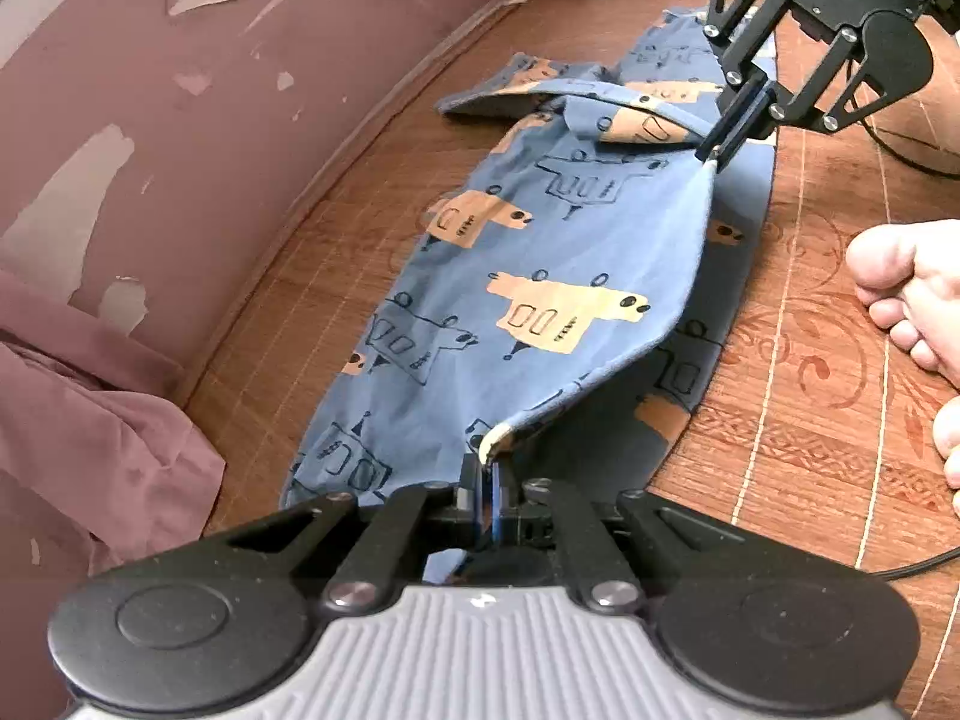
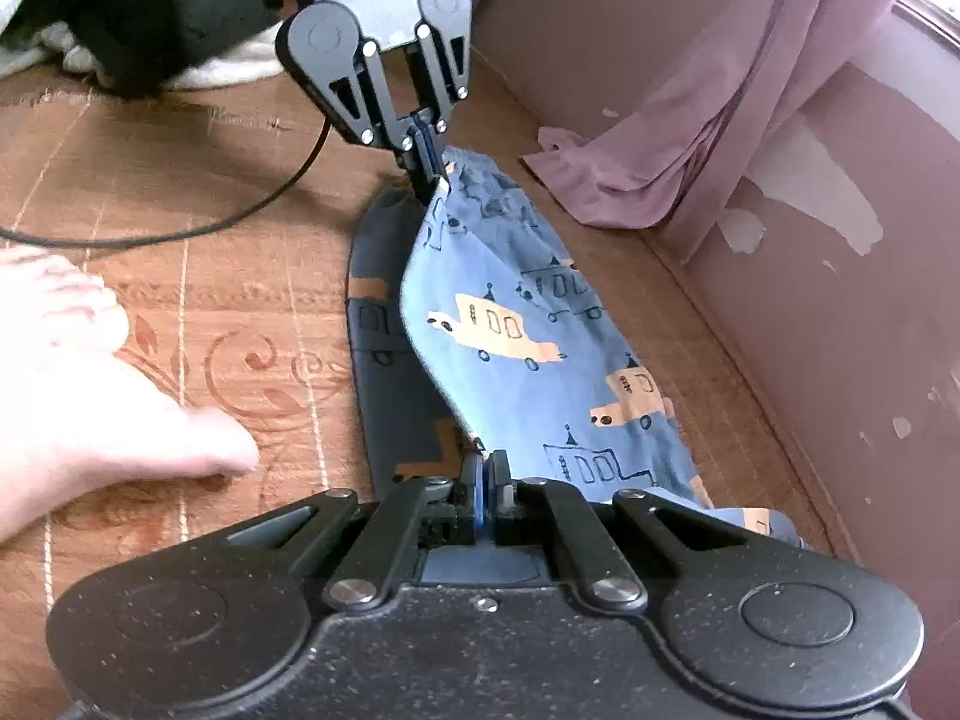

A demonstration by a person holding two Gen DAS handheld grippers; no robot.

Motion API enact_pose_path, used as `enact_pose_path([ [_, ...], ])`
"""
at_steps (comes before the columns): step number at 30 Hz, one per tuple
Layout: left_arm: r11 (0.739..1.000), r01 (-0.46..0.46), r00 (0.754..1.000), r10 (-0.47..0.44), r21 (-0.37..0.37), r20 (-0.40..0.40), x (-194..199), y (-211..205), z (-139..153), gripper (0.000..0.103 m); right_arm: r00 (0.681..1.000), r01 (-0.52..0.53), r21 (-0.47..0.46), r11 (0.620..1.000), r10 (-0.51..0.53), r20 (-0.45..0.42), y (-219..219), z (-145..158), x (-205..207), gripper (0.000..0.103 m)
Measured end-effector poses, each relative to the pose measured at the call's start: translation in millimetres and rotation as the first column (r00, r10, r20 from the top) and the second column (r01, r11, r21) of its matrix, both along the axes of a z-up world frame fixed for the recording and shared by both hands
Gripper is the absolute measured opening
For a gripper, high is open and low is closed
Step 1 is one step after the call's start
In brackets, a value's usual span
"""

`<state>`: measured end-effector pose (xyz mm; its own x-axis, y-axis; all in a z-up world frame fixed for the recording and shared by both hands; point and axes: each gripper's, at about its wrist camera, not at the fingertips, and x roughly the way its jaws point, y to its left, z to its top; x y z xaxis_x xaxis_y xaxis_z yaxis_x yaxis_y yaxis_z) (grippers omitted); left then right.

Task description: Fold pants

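- Pants: blue fabric with tan and outlined vehicle print, lying on a woven mat with a reddish scroll pattern; they run through the centre of both views.
- One layer of the pants is lifted off the lower layer along its right-hand edge in the left wrist view; the lower layer lies flat and shadowed beneath, lower right of centre.
- Left tool: bottom centre of its own view, jaws clamped together on the pants' edge at the gathered waistband end.
- The same tool appears in the upper centre of the right wrist view, pinching the waistband there.
- Right tool: bottom centre of its own view, jaws closed tight on the fabric edge at the leg end.
- It appears at the upper right of the left wrist view, with the fabric edge running straight into its tips.
- The held edge hangs slack between the two tools, raised above the mat.
- Bare foot on the mat at the right edge of the left wrist view, near the pants but apart from them.
- Black cable runs across the mat, left of centre in the right wrist view.
- Mauve wall with peeling paint at upper left; mauve cloth draped at its foot, just beside the waistband end.
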<state>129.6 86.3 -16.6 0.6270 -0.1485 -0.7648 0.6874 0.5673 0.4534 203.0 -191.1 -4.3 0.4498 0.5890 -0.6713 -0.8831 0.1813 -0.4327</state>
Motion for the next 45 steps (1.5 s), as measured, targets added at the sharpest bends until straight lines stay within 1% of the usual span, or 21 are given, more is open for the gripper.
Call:
enact_pose_path([
  [7, 1.000, 0.024, 1.000, -0.024, 0.011, 0.014, -6, 2, -7, 0.003, 0.999, -0.008, 0.000, 1.000, 0.008, -0.032, -5, -4, -5, 0.000],
  [10, 1.000, -0.001, 1.000, 0.001, -0.013, 0.028, -1, 6, 1, 0.003, 0.998, 0.021, 0.040, 0.999, -0.018, -0.062, -6, 6, 0, 0.000],
  [13, 1.000, 0.001, 1.000, -0.001, -0.017, 0.023, -5, 4, 3, 0.003, 0.997, 0.018, 0.038, 0.999, -0.015, -0.080, -9, 11, 0, 0.000],
  [17, 1.000, 0.022, 1.000, -0.022, 0.001, -0.018, -9, 2, -8, 0.003, 0.989, 0.015, 0.007, 1.000, -0.014, -0.149, -13, 0, 1, 0.000],
  [21, 0.999, 0.032, 0.996, -0.030, 0.012, -0.083, -2, 5, -17, 0.003, 0.975, 0.022, -0.014, 1.000, -0.025, -0.221, -12, -12, 6, 0.000],
  [24, 1.000, 0.008, 0.992, -0.007, 0.003, -0.125, 10, 8, -16, 0.006, 0.963, 0.038, -0.012, 0.999, -0.040, -0.265, -14, -14, 14, 0.004],
  [26, 0.999, -0.027, 0.987, 0.024, -0.019, -0.156, 17, 8, -12, 0.011, 0.947, 0.073, 0.018, 0.997, -0.064, -0.316, -20, -9, 20, 0.018],
  [27, 0.998, -0.043, 0.984, 0.036, -0.036, -0.177, 19, 8, -9, 0.019, 0.938, 0.093, 0.042, 0.995, -0.074, -0.338, -25, -3, 23, 0.022],
  [28, 0.997, -0.059, 0.979, 0.048, -0.051, -0.197, 22, 8, -5, 0.025, 0.932, 0.113, 0.059, 0.992, -0.085, -0.353, -30, 1, 25, 0.031],
  [29, 0.995, -0.071, 0.977, 0.057, -0.063, -0.207, 22, 7, -1, 0.041, 0.927, 0.135, 0.072, 0.988, -0.100, -0.361, -36, 6, 26, 0.038],
  [30, 0.993, -0.085, 0.974, 0.065, -0.085, -0.215, 23, 6, 3, 0.054, 0.925, 0.168, 0.085, 0.982, -0.127, -0.359, -44, 11, 26, 0.040],
  [33, 0.980, -0.114, 0.974, 0.077, -0.164, -0.215, 25, -6, 18, 0.060, 0.916, 0.268, 0.102, 0.958, -0.221, -0.334, -69, 22, 23, 0.060],
  [35, 0.962, -0.146, 0.971, 0.096, -0.230, -0.217, 29, -21, 25, 0.067, 0.901, 0.361, 0.111, 0.926, -0.315, -0.300, -86, 28, 21, 0.085],
  [37, 0.931, -0.171, 0.967, 0.095, -0.322, -0.237, 35, -42, 31, 0.073, 0.877, 0.449, 0.135, 0.883, -0.407, -0.255, -104, 33, 17, 0.096],
  [38, 0.909, -0.187, 0.963, 0.096, -0.372, -0.250, 38, -53, 33, 0.076, 0.860, 0.489, 0.152, 0.859, -0.447, -0.245, -112, 34, 18, 0.100],
  [39, 0.886, -0.199, 0.961, 0.093, -0.418, -0.262, 44, -64, 35, 0.079, 0.838, 0.532, 0.173, 0.828, -0.487, -0.246, -120, 37, 17, 0.101],
  [41, 0.817, -0.242, 0.950, 0.089, -0.523, -0.301, 57, -86, 35, 0.080, 0.793, 0.602, 0.212, 0.770, -0.544, -0.275, -134, 39, 19, 0.102],
  [42, 0.787, -0.265, 0.942, 0.089, -0.557, -0.322, 62, -95, 32, 0.080, 0.771, 0.631, 0.230, 0.741, -0.564, -0.295, -141, 40, 21, 0.102],
  [43, 0.748, -0.301, 0.930, 0.094, -0.592, -0.355, 69, -103, 28, 0.080, 0.749, 0.657, 0.246, 0.713, -0.583, -0.315, -147, 39, 22, 0.102],
  [44, 0.716, -0.325, 0.921, 0.090, -0.618, -0.379, 75, -110, 22, 0.078, 0.729, 0.680, 0.259, 0.686, -0.596, -0.335, -152, 38, 23, 0.102],
  [45, 0.691, -0.340, 0.916, 0.088, -0.638, -0.392, 79, -116, 18, 0.073, 0.708, 0.702, 0.274, 0.657, -0.605, -0.363, -158, 36, 24, 0.102],
])
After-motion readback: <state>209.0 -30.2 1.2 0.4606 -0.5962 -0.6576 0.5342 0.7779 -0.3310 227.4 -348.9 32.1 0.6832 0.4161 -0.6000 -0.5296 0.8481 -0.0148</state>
